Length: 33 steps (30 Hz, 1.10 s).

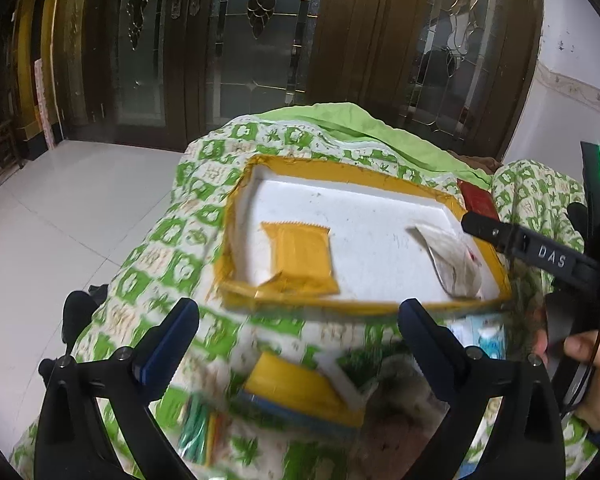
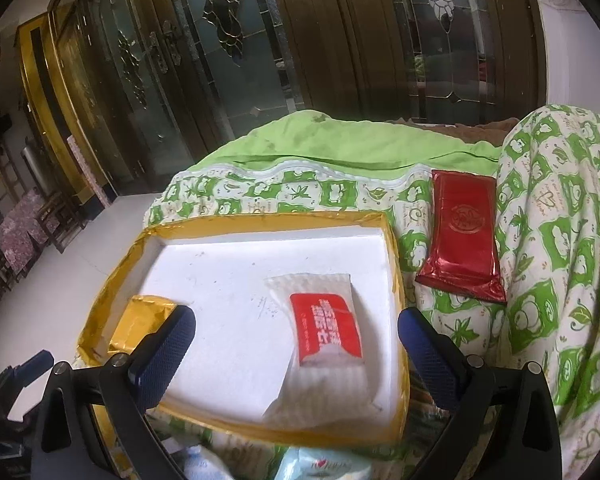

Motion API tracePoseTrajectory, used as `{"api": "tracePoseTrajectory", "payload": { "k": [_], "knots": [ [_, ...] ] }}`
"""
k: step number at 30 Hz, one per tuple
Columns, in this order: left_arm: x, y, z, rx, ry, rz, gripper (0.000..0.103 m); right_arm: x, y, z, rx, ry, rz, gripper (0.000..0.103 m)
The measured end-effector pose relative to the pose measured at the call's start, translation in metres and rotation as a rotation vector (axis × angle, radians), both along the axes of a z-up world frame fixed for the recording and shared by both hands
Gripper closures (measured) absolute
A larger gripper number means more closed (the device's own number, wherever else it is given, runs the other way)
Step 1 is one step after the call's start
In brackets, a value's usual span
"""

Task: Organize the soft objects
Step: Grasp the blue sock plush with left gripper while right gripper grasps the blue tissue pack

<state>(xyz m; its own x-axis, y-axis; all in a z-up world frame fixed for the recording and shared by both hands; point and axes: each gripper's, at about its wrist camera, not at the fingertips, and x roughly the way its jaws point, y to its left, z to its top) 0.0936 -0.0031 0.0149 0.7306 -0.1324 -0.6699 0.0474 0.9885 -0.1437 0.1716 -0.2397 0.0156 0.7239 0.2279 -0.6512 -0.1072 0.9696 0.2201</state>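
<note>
- L gripper (image 1: 298, 334) stood wide, nothing between its pads; R gripper (image 2: 296, 340) likewise wide & empty, above the near edge of the foam tray (image 2: 116, 280).
- Already in tray: yellow packet (image 1: 300, 258) by the left wall, white packet w/ red label (image 2: 320, 340) on the right side.
- Red pouch (image 2: 462, 240) lay outside, on the green-patterned quilt (image 2: 560, 280) just beside the tray's right wall; more packs (a pale blue one (image 2: 324, 466)) sat near, below the tray.
- Risks: quilt was soft & lumpy, so a push on the rim could tip the tray; the glossy pouch might slip from the pads; a low pinch could snag fabric w/ it.
- Left view was blurred low down, so near items were hard to id.
</note>
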Motion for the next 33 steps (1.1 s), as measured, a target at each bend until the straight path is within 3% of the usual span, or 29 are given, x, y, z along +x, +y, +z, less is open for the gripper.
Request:
{"api": "tracePoseTrajectory", "payload": {
  "k": [11,20,25,33],
  "knots": [
    [-0.05,0.016,-0.008,-0.021,0.013,0.024,0.003,-0.047,-0.012,0.017,0.091,-0.037,0.003,0.001],
    [-0.071,0.014,-0.008,-0.032,0.022,0.018,0.003,-0.08,-0.025,0.014,0.126,0.008,-0.004,0.001],
    [-0.081,-0.005,-0.015,-0.036,0.056,-0.049,0.003,-0.089,-0.031,0.007,0.138,0.048,-0.007,0.001],
    [-0.094,-0.049,-0.03,0.039,0.106,-0.18,0.003,-0.086,-0.037,0.001,0.151,0.106,-0.022,0.001]
  ]
}}
